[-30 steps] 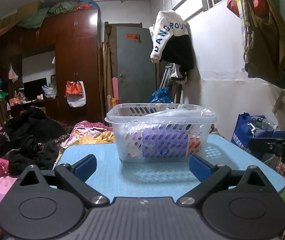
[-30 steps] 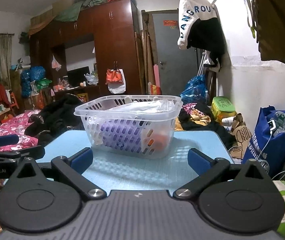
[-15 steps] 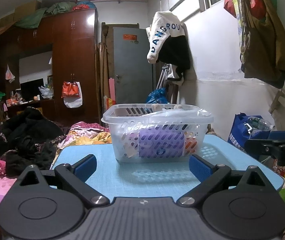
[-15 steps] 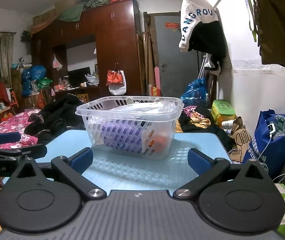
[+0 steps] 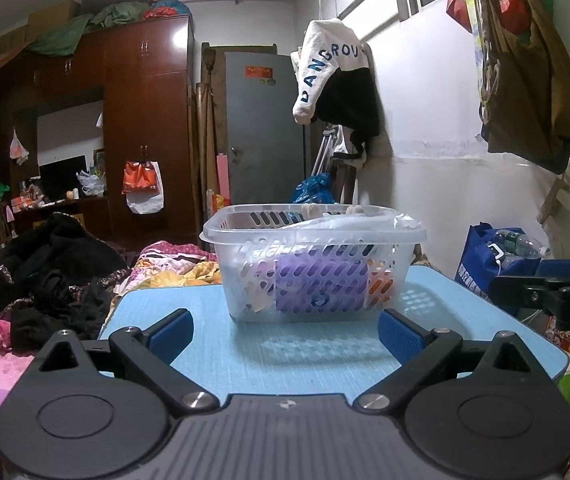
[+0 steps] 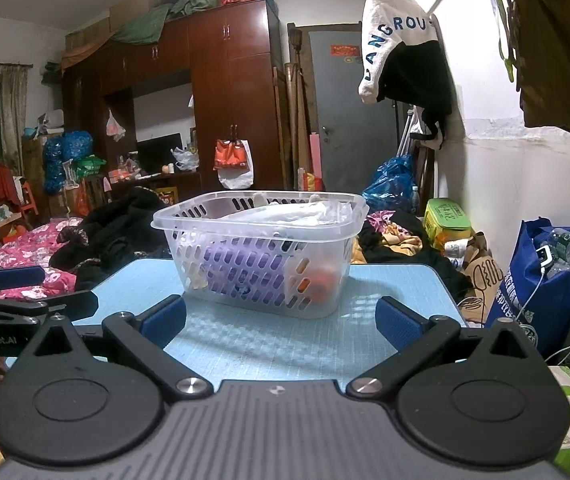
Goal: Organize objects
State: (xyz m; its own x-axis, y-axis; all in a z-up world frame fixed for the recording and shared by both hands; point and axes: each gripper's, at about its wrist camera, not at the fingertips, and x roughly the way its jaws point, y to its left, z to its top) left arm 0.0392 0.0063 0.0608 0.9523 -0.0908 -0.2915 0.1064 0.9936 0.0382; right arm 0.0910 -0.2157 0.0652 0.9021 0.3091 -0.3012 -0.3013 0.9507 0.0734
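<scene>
You face a dark wooden wardrobe [image 5: 125, 120] beside a grey door [image 5: 265, 136]; white walls [image 5: 445, 120], a cluttered bed [image 5: 25, 280] to your left.

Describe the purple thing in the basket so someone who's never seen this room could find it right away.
Find the light blue table in the middle of the room; one clear slotted plastic basket stands on it. The purple pack lies low inside, showing through the front slots, the largest block of colour there, beside a smaller orange item.

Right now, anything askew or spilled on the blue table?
Nothing stands out. The clear basket sits upright on the blue table, its purple pack and clear bag inside, nothing spilled. Left gripper and right gripper are open, empty.
</scene>
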